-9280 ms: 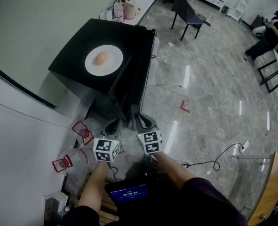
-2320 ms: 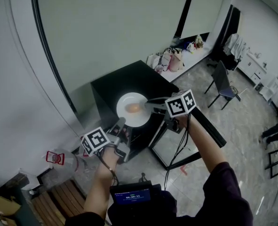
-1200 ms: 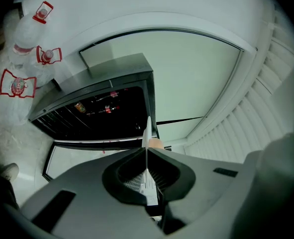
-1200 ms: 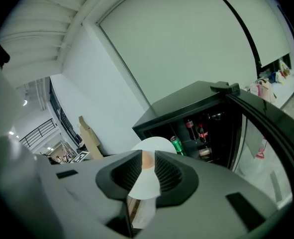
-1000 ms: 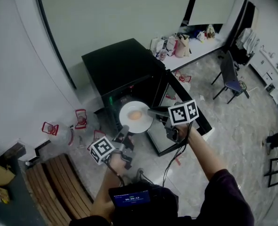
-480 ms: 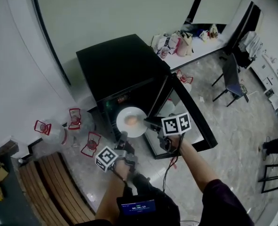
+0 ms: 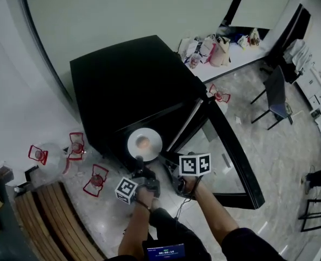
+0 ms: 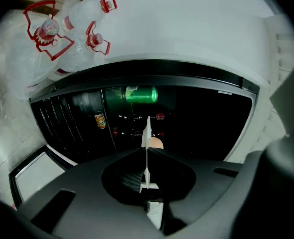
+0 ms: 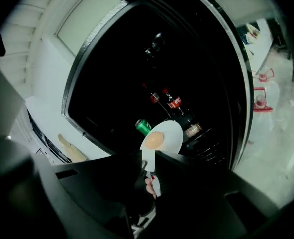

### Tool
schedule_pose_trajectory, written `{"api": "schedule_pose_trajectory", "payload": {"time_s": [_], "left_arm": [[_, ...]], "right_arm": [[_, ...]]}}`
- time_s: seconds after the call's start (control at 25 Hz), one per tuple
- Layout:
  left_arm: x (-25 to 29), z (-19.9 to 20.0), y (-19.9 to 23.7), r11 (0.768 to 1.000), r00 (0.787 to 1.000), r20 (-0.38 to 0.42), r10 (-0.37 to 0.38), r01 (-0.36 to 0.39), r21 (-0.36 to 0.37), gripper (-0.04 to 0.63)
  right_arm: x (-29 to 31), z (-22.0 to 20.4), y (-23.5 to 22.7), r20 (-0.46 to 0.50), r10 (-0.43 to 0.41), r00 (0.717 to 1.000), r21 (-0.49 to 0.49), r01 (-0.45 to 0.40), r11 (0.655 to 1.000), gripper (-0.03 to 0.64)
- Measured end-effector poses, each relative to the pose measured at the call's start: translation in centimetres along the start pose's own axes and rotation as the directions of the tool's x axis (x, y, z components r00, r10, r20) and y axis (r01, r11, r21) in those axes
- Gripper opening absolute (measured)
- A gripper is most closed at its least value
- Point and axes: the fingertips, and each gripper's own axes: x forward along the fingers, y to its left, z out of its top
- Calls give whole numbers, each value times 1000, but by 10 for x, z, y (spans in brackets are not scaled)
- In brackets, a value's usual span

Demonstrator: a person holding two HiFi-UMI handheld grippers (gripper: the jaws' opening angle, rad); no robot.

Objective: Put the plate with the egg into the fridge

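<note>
A white plate carrying a brown egg hangs in front of the dark opening of the black fridge, whose glass door stands swung open to the right. My left gripper is shut on the plate's near rim. In the left gripper view the plate appears edge-on between the jaws, with the egg just behind it. My right gripper is shut on the plate's right rim; the right gripper view shows the plate and egg above the jaws.
Inside the fridge are a green can, a small orange can and cola bottles. Water bottles with red handles stand on the floor left of the fridge. A wooden bench lies at lower left, a chair at right.
Both grippers have sunk with the plate, from near the fridge's top edge down to the front of its open interior. The plate stays gripped by both.
</note>
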Motion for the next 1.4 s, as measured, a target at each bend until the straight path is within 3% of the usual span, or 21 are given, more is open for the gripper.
{"api": "schedule_pose_trajectory", "payload": {"time_s": [0.4, 0.72, 0.96, 1.04, 1.2, 1.4], "left_arm": [[64, 20, 42, 998, 994, 95, 55, -54, -13, 18], [101, 32, 47, 991, 986, 103, 129, -133, 29, 18], [103, 32, 60, 972, 973, 100, 208, -217, 92, 18], [105, 33, 59, 954, 962, 107, 250, -263, 146, 18], [107, 35, 57, 891, 928, 104, 357, -371, 262, 20], [102, 39, 57, 825, 894, 123, 431, -446, 348, 88]], "right_arm": [[23, 1, -33, 20, 33, 999, 83, -35, 996, 81], [28, 8, -45, 30, 44, 999, 109, -47, 993, 81], [29, 16, -45, 39, 56, 998, 111, -60, 992, 81], [30, 16, -45, 36, 60, 998, 111, -64, 992, 81], [31, 15, -45, 34, 63, 997, 115, -66, 991, 81], [30, 14, -47, 43, 58, 997, 123, -62, 990, 81]]}}
